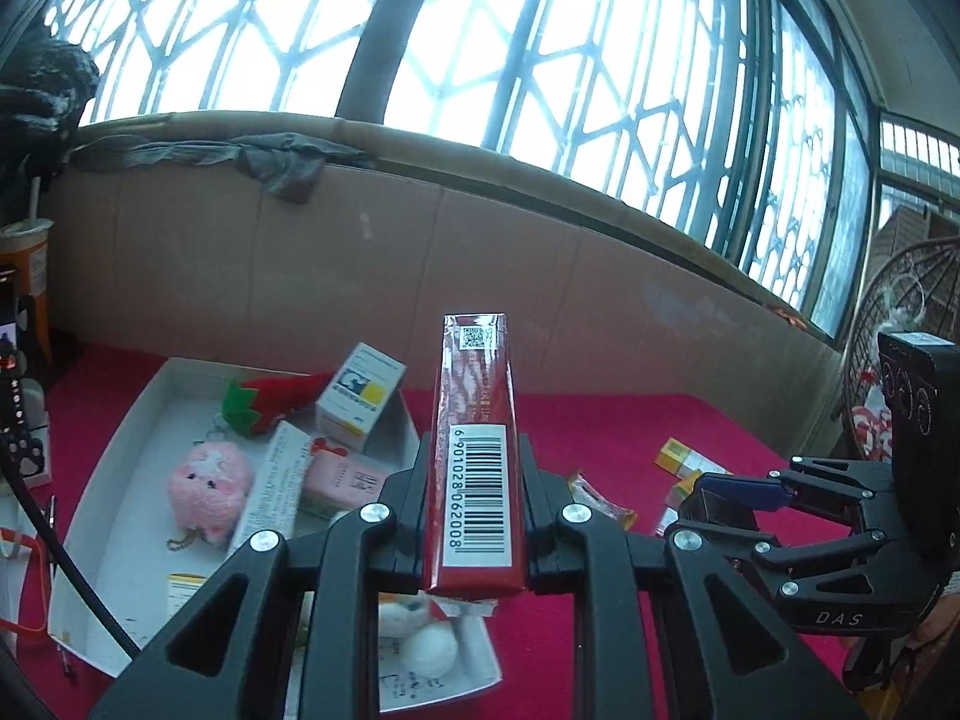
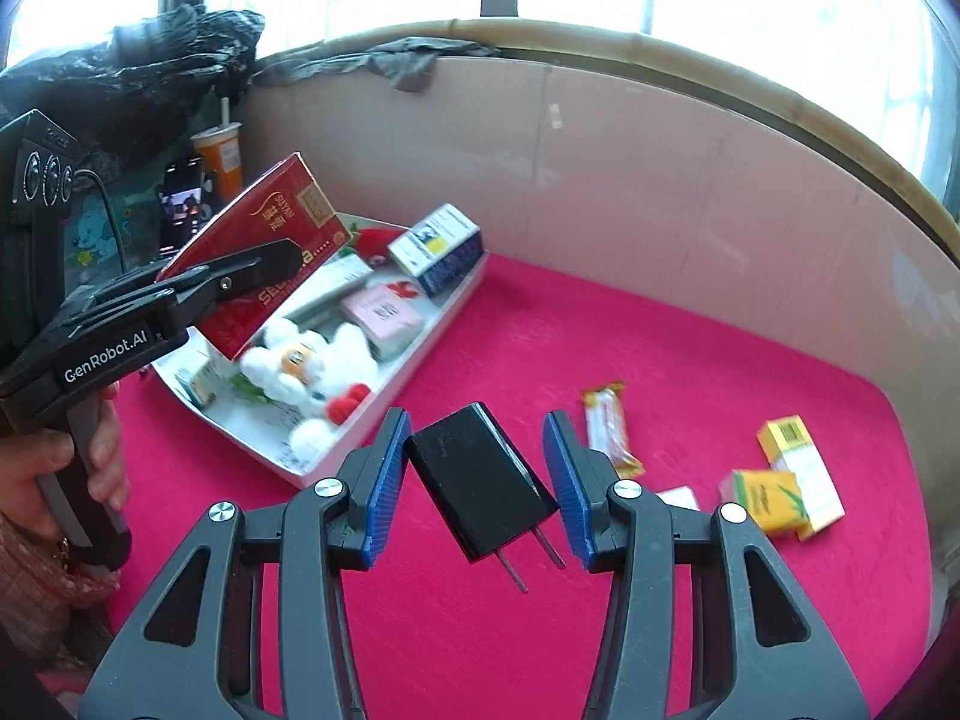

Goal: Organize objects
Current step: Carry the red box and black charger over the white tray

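Objects for sorting are split between a white tray (image 2: pixel 384 402) at the left of the pink tabletop (image 2: pixel 660 360) and a loose scatter at the right. Inside the tray already lie a white plush toy (image 2: pixel 300 369), a pink box (image 2: pixel 390 315), a blue and white box (image 2: pixel 438 249), a red strawberry toy (image 1: pixel 270 399) and a pink plush (image 1: pixel 207 489), with a few smaller cartons among them. That part of the job looks done.

Two things are in the air. The left claw (image 1: pixel 474 492) is pressed tight on a red carton (image 1: pixel 477 450), gripping its narrow sides near the barcode end, and in the right wrist view the carton hangs tilted over the near left end of the tray. The right claw (image 2: pixel 480 480) pinches a black charger (image 2: pixel 480 480) between its blue pads (image 2: pixel 384 480), corner to corner, prongs pointing down toward the camera; it hovers over bare tabletop just beside the tray's near right edge.

Still out on the tabletop are an orange snack bar (image 2: pixel 612 429), a yellow and green box (image 2: pixel 765 498), a yellow and white box (image 2: pixel 801 468) beside it, and a small white piece (image 2: pixel 678 498) near the right claw. By the look of it, the sorting is past halfway: the carton and charger need setting down in the tray, then those loose items need collecting. Room in the tray seems tight.
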Available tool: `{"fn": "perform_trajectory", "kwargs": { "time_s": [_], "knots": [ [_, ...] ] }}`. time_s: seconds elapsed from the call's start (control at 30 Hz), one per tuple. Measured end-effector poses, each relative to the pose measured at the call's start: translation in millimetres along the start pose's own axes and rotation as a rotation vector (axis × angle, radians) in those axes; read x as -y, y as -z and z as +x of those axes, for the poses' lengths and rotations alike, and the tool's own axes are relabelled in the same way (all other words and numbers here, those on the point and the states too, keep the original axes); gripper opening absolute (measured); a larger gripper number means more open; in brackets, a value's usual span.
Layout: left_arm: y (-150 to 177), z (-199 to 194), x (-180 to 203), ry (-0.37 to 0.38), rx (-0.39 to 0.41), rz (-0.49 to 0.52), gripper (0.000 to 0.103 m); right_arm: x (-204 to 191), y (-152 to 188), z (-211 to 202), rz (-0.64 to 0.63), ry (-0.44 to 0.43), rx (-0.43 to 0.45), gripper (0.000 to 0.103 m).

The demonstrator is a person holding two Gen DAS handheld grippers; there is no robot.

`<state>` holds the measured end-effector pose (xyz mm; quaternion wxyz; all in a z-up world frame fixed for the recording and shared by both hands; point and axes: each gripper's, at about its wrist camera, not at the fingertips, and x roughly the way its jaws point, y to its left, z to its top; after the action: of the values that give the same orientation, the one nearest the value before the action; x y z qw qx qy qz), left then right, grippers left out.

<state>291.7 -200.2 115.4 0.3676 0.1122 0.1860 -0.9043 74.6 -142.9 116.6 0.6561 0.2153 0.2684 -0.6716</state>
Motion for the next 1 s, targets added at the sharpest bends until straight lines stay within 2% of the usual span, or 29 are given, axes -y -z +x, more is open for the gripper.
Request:
{"fn": "perform_trajectory", "kwargs": {
  "time_s": [0.3, 0.43, 0.53, 0.7, 0.83, 1.0],
  "knots": [
    [-7.5, -24.6, -48.6, -0.088, 0.055, -0.062, 0.021, -27.8, -24.6, 16.1, -0.006, -0.051, -0.002, 0.045],
    [-13.2, -35.8, -81.8, -0.145, 0.075, -0.096, 0.021, -28.8, -36.0, 22.2, 0.029, -0.073, 0.002, 0.045],
    [-20.4, -34.3, -100.2, -0.182, 0.058, -0.089, 0.021, -23.7, -45.3, 32.4, 0.089, -0.104, -0.002, 0.045],
    [-30.5, -9.3, -111.8, -0.201, 0.006, -0.061, 0.021, -15.7, -61.8, 76.2, 0.242, -0.218, -0.079, 0.045],
    [-24.5, 8.1, -107.7, -0.247, -0.032, -0.022, 0.021, -20.8, -69.1, 110.5, 0.313, -0.243, -0.109, 0.045],
    [-12.1, 23.0, -112.9, -0.256, -0.067, -0.035, 0.021, -30.3, -73.3, 143.2, 0.375, -0.271, -0.142, 0.045]
  ]
}}
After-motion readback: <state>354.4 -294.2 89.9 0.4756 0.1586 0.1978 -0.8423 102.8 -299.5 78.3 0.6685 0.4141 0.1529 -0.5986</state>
